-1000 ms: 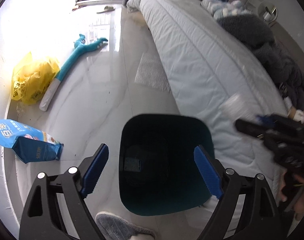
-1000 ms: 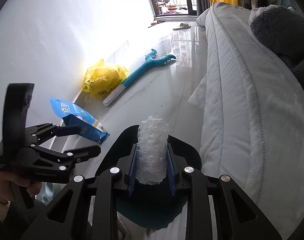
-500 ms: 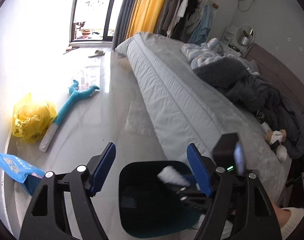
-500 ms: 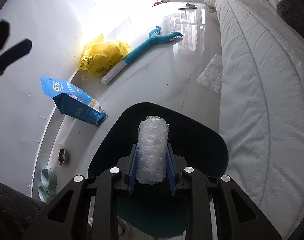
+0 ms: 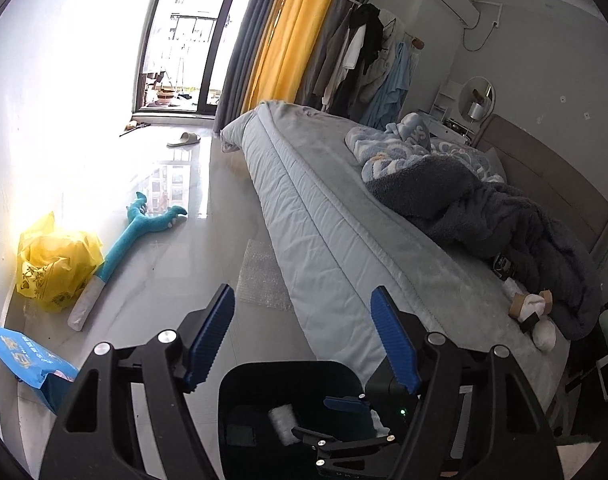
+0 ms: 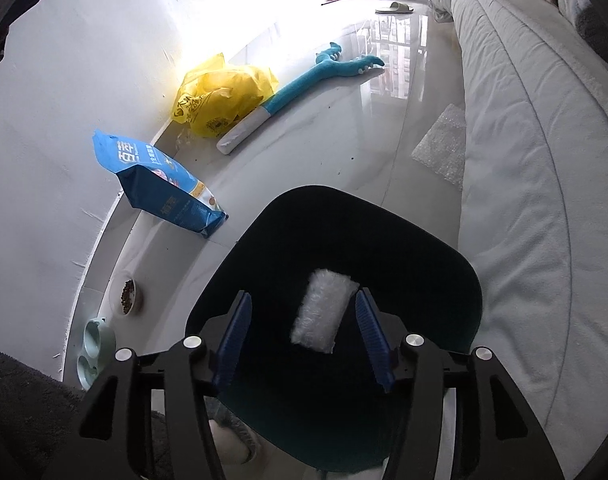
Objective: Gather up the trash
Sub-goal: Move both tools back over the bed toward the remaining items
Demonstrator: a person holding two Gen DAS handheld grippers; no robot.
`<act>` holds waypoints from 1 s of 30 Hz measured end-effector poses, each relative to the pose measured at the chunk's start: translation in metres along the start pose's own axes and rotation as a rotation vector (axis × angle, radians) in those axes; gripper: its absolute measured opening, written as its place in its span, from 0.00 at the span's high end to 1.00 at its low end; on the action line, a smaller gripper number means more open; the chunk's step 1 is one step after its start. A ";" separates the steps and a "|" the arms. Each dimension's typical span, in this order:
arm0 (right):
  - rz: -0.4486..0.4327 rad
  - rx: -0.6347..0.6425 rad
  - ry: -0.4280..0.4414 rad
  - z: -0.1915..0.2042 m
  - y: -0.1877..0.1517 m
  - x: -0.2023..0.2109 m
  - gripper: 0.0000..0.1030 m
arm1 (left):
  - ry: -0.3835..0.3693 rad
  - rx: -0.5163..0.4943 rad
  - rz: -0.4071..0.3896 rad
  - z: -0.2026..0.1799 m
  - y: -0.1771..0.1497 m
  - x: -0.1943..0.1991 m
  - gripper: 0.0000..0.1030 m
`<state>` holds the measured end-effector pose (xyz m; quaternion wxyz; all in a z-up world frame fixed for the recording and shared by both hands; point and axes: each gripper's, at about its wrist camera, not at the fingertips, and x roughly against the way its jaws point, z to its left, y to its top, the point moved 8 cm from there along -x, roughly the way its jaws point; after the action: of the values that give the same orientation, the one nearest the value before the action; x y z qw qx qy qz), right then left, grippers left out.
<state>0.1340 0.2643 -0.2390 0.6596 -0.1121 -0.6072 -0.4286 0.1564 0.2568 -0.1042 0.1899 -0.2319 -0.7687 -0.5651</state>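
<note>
A dark teal trash bin stands on the floor beside the bed; it also shows in the left wrist view. My right gripper is open over the bin's mouth. A roll of bubble wrap is loose between its jaws, inside the bin opening; it also shows in the left wrist view. My left gripper is open and empty above the bin's far rim. A flat sheet of bubble wrap lies on the floor against the bed; it also shows in the right wrist view.
A yellow plastic bag, a blue pet-food bag, a teal plush toy and pet bowls lie along the wall. The bed fills the right side. A slipper lies near the balcony door.
My right gripper opened and let go of the bubble wrap roll, which now drops into the bin. My left gripper tilted up and away, showing more of the room.
</note>
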 end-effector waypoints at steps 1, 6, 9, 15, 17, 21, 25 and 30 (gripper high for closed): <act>-0.006 0.006 -0.004 -0.002 -0.001 0.005 0.46 | -0.003 0.004 -0.008 -0.003 0.003 0.000 0.29; -0.054 0.017 0.010 -0.008 -0.003 0.035 0.46 | -0.013 -0.020 -0.037 -0.024 0.012 -0.004 0.29; -0.096 0.037 0.012 -0.010 -0.001 0.057 0.46 | -0.011 -0.050 -0.044 -0.039 0.012 -0.009 0.28; -0.171 0.069 -0.012 -0.020 -0.001 0.100 0.46 | -0.044 -0.077 -0.052 -0.070 0.012 -0.019 0.23; -0.192 0.064 -0.015 -0.028 -0.002 0.113 0.46 | -0.064 -0.066 -0.050 -0.080 0.012 -0.023 0.22; -0.215 0.054 -0.027 -0.043 -0.009 0.130 0.46 | -0.084 -0.062 -0.051 -0.094 0.015 -0.027 0.19; -0.238 0.040 -0.042 -0.062 -0.019 0.147 0.46 | -0.098 -0.077 -0.050 -0.110 0.015 -0.032 0.18; -0.273 0.014 -0.065 -0.085 -0.030 0.167 0.46 | -0.118 -0.104 -0.051 -0.135 0.015 -0.039 0.16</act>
<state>0.1553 0.1177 -0.1200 0.5758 -0.0377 -0.6409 -0.5063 0.2007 0.1256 -0.0747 0.1174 -0.2546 -0.7539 -0.5942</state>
